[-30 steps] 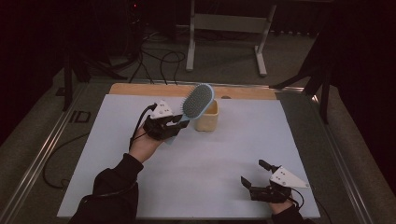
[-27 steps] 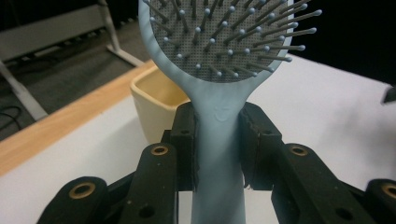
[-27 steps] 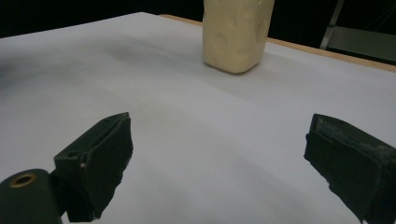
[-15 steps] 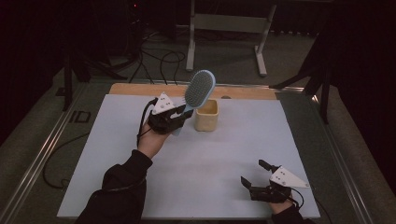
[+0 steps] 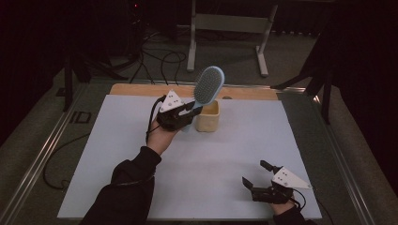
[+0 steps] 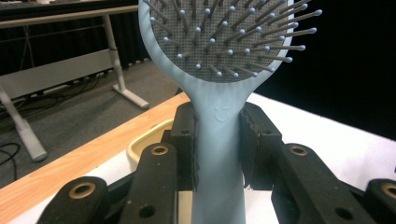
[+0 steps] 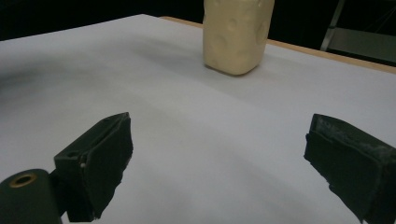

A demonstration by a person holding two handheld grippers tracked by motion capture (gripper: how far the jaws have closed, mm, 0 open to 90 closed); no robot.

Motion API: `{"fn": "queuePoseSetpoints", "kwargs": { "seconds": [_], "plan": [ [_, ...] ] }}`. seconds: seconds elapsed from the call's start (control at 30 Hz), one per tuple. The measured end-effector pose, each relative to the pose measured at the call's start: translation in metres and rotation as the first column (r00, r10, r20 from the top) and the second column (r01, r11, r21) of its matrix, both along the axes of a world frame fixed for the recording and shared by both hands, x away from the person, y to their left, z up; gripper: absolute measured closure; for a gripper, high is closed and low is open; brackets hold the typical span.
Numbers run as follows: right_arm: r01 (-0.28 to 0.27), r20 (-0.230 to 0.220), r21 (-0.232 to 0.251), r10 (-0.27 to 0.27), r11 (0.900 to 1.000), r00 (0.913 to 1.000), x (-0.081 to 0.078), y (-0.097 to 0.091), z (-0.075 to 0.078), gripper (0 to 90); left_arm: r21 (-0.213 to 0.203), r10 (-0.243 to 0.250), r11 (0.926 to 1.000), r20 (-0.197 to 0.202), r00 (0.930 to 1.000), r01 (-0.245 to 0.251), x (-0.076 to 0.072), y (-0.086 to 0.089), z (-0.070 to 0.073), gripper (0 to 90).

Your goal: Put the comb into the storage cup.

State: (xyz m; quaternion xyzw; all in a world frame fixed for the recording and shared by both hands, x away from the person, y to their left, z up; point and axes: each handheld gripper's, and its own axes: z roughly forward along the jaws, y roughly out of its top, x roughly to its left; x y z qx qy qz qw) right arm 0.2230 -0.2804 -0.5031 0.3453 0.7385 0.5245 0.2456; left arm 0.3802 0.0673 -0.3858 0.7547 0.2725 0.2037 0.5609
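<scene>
My left gripper (image 5: 187,114) pinches the brush (image 5: 208,85) low on its handle; tilting over the cup (image 5: 208,116), it could tip it. Right gripper (image 5: 259,177) is spread.

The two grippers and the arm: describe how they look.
Both the left gripper and the right gripper are black, each topped by a grey three-cornered plate and trailing a black cable. Their fingers carry dark pads. The person's sleeve is black.
</scene>
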Motion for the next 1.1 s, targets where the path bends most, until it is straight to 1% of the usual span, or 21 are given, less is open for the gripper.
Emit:
{"fn": "queuePoseSetpoints", "kwargs": {
  "seconds": [0.07, 0.1, 0.23, 0.27, 0.33, 0.37, 0.43, 0.47, 0.57, 0.63, 0.7, 0.73, 0.83, 0.93, 1.1],
  "plan": [
    [0.000, -0.001, 0.001, 0.000, 1.0000, 1.0000, 0.000, 0.000, 0.000, 7.5, -0.016, 0.003, 0.9999, 0.006, 1.0000, -0.003, 0.002, -0.003, 0.001, 70.3],
    [0.000, 0.001, 0.000, 0.000, 1.0000, 1.0000, 0.000, 0.000, 0.000, 7.5, -0.029, -0.009, 0.9995, 0.004, 1.0000, 0.009, 0.003, -0.003, 0.001, 70.3],
    [-0.002, 0.000, 0.001, 0.002, 1.0000, 1.0000, 0.000, 0.000, 0.000, 7.5, -0.045, -0.012, 0.9989, 0.003, 0.9999, 0.012, 0.008, -0.010, 0.002, 70.3],
    [-0.002, -0.003, 0.003, 0.002, 1.0000, 1.0000, 0.000, 0.000, 0.000, 7.5, -0.053, -0.022, 0.9984, -0.003, 0.9998, 0.022, 0.010, -0.011, 0.002, 70.3],
    [-0.002, -0.001, 0.003, 0.002, 1.0000, 1.0000, 0.000, 0.000, 0.000, 7.5, -0.052, -0.021, 0.9984, 0.002, 0.9998, 0.021, 0.011, -0.015, 0.002, 70.3],
    [-0.002, 0.001, 0.001, 0.002, 1.0000, 1.0000, 0.000, 0.000, 0.000, 7.5, -0.054, -0.029, 0.9981, -0.003, 0.9996, 0.029, 0.012, -0.016, 0.002, 70.3],
    [-0.002, 0.000, 0.002, 0.002, 1.0000, 1.0000, 0.000, 0.000, 0.000, 7.5, -0.049, -0.026, 0.9984, 0.011, 0.9996, 0.027, 0.013, -0.020, 0.001, 70.3],
    [-0.002, 0.000, 0.002, 0.002, 1.0000, 1.0000, 0.000, 0.000, 0.000, 7.5, -0.058, -0.031, 0.9978, 0.006, 0.9995, 0.032, 0.014, -0.021, 0.001, 70.3],
    [-0.003, 0.000, 0.001, 0.003, 1.0000, 1.0000, 0.000, 0.000, 0.000, 7.5, -0.073, -0.035, 0.9967, 0.008, 0.9993, 0.036, 0.017, -0.024, 0.002, 70.3],
    [-0.002, 0.000, 0.002, 0.002, 1.0000, 1.0000, 0.000, 0.000, 0.000, 7.5, -0.073, -0.029, 0.9969, 0.012, 0.9995, 0.030, 0.019, -0.026, 0.003, 70.3],
    [-0.002, 0.001, 0.002, 0.002, 1.0000, 1.0000, 0.000, 0.000, 0.000, 7.5, -0.085, -0.030, 0.9959, 0.010, 0.9995, 0.030, 0.021, -0.027, 0.005, 70.3],
    [-0.002, -0.002, 0.003, 0.002, 1.0000, 1.0000, 0.000, 0.000, 0.000, 7.5, -0.088, -0.024, 0.9958, 0.015, 0.9996, 0.026, 0.022, -0.027, 0.006, 70.3],
    [-0.001, -0.003, 0.003, 0.001, 1.0000, 1.0000, 0.000, 0.000, 0.000, 7.5, -0.119, -0.024, 0.9925, 0.011, 0.9996, 0.025, 0.026, -0.028, 0.008, 70.3],
    [-0.005, -0.002, 0.013, 0.005, 0.9999, 1.0000, 0.000, -0.001, 0.001, 7.5, -0.132, -0.023, 0.9909, 0.010, 0.9997, 0.024, 0.030, -0.028, 0.009, 70.3],
    [-0.005, -0.004, 0.014, 0.005, 0.9999, 1.0000, 0.000, -0.001, 0.001, 7.5, -0.155, -0.013, 0.9878, -0.001, 0.9999, 0.013, 0.037, -0.029, 0.010, 70.3]
  ]
}}
